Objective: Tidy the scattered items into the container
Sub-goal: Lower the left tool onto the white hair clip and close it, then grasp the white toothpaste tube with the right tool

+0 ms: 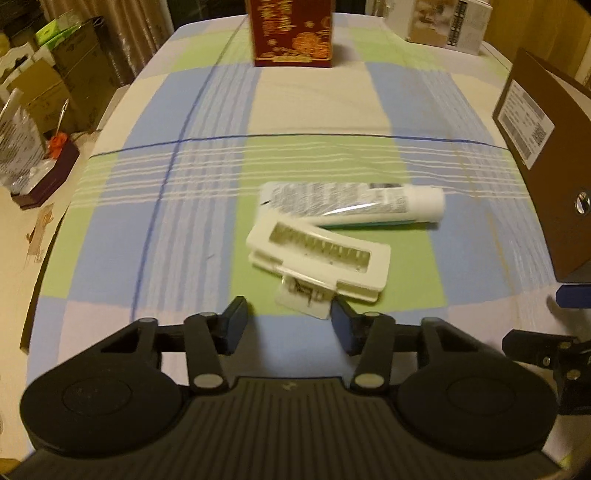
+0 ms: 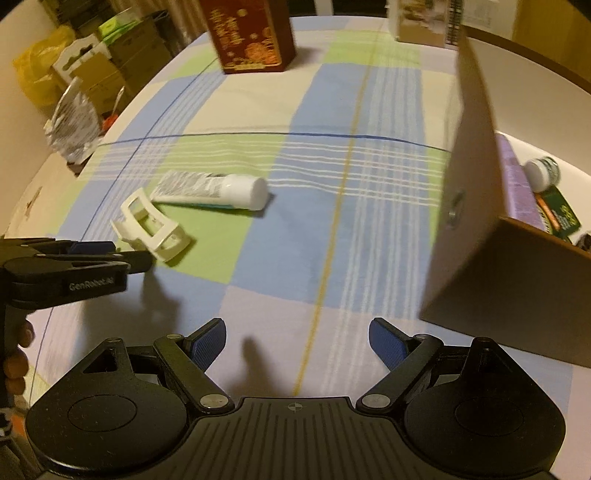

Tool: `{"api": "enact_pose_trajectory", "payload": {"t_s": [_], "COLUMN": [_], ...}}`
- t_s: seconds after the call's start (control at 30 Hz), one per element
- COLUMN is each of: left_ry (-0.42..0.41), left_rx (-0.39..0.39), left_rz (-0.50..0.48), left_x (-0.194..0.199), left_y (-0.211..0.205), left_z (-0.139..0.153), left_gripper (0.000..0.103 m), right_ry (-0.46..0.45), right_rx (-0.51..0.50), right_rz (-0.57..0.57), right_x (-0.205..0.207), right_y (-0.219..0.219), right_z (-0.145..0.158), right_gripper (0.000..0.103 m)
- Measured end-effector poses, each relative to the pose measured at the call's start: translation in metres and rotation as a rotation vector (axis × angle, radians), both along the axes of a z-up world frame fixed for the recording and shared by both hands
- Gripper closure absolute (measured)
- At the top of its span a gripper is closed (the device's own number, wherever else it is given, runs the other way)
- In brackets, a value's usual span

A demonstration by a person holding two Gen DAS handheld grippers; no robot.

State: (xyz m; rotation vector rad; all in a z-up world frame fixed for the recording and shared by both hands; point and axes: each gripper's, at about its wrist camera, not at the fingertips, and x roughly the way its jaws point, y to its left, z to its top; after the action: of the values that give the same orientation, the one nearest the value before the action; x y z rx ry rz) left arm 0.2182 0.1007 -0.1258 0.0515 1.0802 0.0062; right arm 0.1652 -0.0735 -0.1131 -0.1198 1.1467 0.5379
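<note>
Left gripper spread wide, empty, white clip at its 12 o'clock, touching the tube. Looks light, rigid, slick plastic; pinch the frame's long edges. Right gripper released, box at 2 o'clock.

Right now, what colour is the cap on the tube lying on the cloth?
White; the tube's cap shows best in the right wrist view.

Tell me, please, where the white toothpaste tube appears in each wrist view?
Left wrist view: the toothpaste tube lies just right of centre, beyond the white clip.
Right wrist view: it lies left of centre, cap pointing right.
Shared landmark: the red box at the far table edge.
</note>
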Motion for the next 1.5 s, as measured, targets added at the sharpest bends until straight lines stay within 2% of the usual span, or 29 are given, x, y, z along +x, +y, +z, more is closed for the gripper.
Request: {"api": "enact_pose_trajectory", "payload": {"t_s": [0.07,0.2,0.27,0.33,0.43,0.5,0.57,0.73,0.9,0.97,1.1,1.13,1.3,1.5], "left_ry": [0.002,0.012,0.016,0.015,0.01,-0.005,-0.02,-0.013,0.012,0.023,0.039,0.045,0.066,0.067], "left_rx": [0.003,-0.003,-0.01,-0.041,-0.139,-0.182,-0.216,-0.246,-0.259,-0.228,-0.176,-0.168,-0.099,-0.092], "left_rz": [0.008,0.025,0.038,0.044,0.067,0.088,0.104,0.133,0.182,0.166,0.138,0.131,0.14,0.163], "left_x": [-0.004,-0.011,-0.014,-0.016,-0.014,-0.011,-0.005,0.01,0.027,0.031,0.026,0.024,0.014,0.014], "left_y": [0.008,0.025,0.032,0.037,0.044,0.046,0.045,0.034,0.025,0.021,0.026,0.028,0.042,0.047], "left_z": [0.001,0.003,0.004,0.005,0.009,0.014,0.018,0.019,0.011,0.008,0.006,0.006,0.005,0.005], "left_gripper": [0.073,0.073,0.059,0.051,0.046,0.042,0.03,0.023,0.027,0.042,0.052,0.059,0.061,0.061], "right_ry": [-0.005,-0.031,-0.066,-0.125,-0.213,-0.212,-0.197,-0.179,-0.169,-0.168,-0.162,-0.165,-0.22,-0.343], "right_rx": [0.007,0.022,0.019,0.012,-0.002,-0.015,-0.022,-0.033,-0.035,-0.037,-0.02,-0.015,0.0,-0.006], "right_rz": [0.021,0.081,0.116,0.162,0.209,0.211,0.203,0.193,0.188,0.187,0.183,0.189,0.249,0.31], "right_x": [-0.002,-0.004,-0.004,-0.004,-0.002,0.002,0.005,0.01,0.008,0.009,0.011,0.011,0.013,0.027], "right_y": [0.007,0.022,0.031,0.039,0.049,0.052,0.053,0.051,0.048,0.048,0.046,0.047,0.062,0.085], "right_z": [0.0,0.002,0.003,0.005,0.008,0.005,0.0,-0.003,-0.005,-0.005,-0.004,-0.004,-0.003,-0.005], "right_gripper": [0.013,0.013,0.013,0.013,0.013,0.013,0.013,0.013,0.013,0.013,0.013,0.013,0.013,0.014]}}
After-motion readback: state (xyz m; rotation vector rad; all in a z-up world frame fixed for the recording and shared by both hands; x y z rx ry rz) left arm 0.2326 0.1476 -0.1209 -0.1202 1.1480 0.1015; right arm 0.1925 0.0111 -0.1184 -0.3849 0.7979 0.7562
